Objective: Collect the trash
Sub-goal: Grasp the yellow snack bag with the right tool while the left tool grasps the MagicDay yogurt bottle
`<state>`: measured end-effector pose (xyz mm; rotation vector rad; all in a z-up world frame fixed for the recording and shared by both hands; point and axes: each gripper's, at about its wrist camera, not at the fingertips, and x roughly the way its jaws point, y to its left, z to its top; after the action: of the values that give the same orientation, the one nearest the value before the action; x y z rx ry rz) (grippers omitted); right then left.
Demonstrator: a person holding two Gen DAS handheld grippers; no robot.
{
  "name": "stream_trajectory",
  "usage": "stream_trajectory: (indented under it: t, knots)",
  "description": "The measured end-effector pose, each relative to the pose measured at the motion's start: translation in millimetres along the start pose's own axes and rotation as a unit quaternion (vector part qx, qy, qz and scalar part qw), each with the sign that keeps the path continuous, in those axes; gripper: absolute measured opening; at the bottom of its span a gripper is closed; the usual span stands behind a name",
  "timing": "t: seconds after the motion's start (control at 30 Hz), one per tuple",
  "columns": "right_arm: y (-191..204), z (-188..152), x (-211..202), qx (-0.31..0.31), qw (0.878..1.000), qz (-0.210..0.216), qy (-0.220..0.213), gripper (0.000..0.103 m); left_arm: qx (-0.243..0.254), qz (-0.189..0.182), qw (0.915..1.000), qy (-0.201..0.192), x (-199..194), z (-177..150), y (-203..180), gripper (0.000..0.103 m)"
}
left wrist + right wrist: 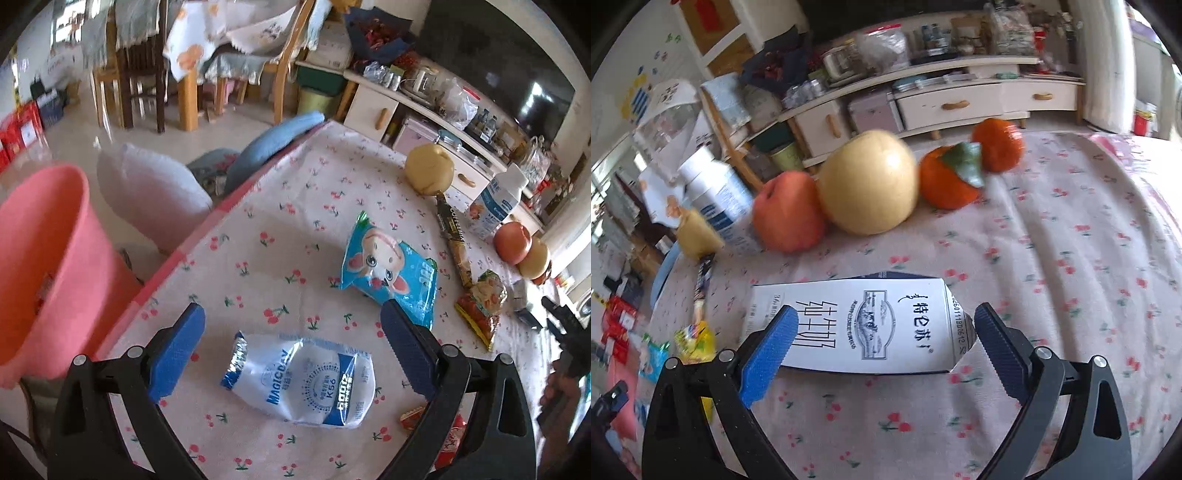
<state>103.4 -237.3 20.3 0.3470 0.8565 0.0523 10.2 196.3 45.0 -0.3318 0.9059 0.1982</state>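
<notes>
While the cherry-print cloth-covered table point(295, 206) is carrying a scatter of wrappers and fruit, the left gripper point(293, 334) is hovering with its blue-padded fingers point(177, 350) spread wide on either side of a crumpled white-and-blue foil milk pouch point(306, 380), which is lying flat on the cloth between them, touching neither pad. A pink plastic bucket point(44, 258) is standing off the table's edge to the left of that gripper, and a blue cartoon-printed snack wrapper point(388, 269) is lying just beyond the right-hand finger. The right gripper point(882, 332) is likewise standing wide open, its fingers point(768, 354) flanking a white rectangular milk carton point(864, 321) lying on its side on the cloth; whether the pads are touching the carton cannot be told. Beyond the carton, a red apple point(786, 210), a yellow pear point(868, 181) and two oranges point(945, 181) are sitting in a row, well apart from the fingers.
</notes>
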Motion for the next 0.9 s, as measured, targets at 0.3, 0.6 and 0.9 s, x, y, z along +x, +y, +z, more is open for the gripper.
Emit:
stream_trajectory:
  t: [0.3,0.6,0.9]
  knots:
    - [55.1,-29.0,3.9,-0.09,0.994,0.052,0.045,0.095,-0.037,-0.065,0.9959,0.05,26.8,-9.8,-9.8,0.096]
    - [124.5,-55.3,-8.2,-0.18,0.976,0.108,0.056,0.095,0.023,-0.131,0.9894,0.058,32.9,-17.1,-59.0,0.096]
    - [168.5,-70.3,19.1,-0.22,0.969,0.092,0.066,0.095,0.15,-0.036,0.9874,0.031,29.3,-29.3,-91.4,0.096]
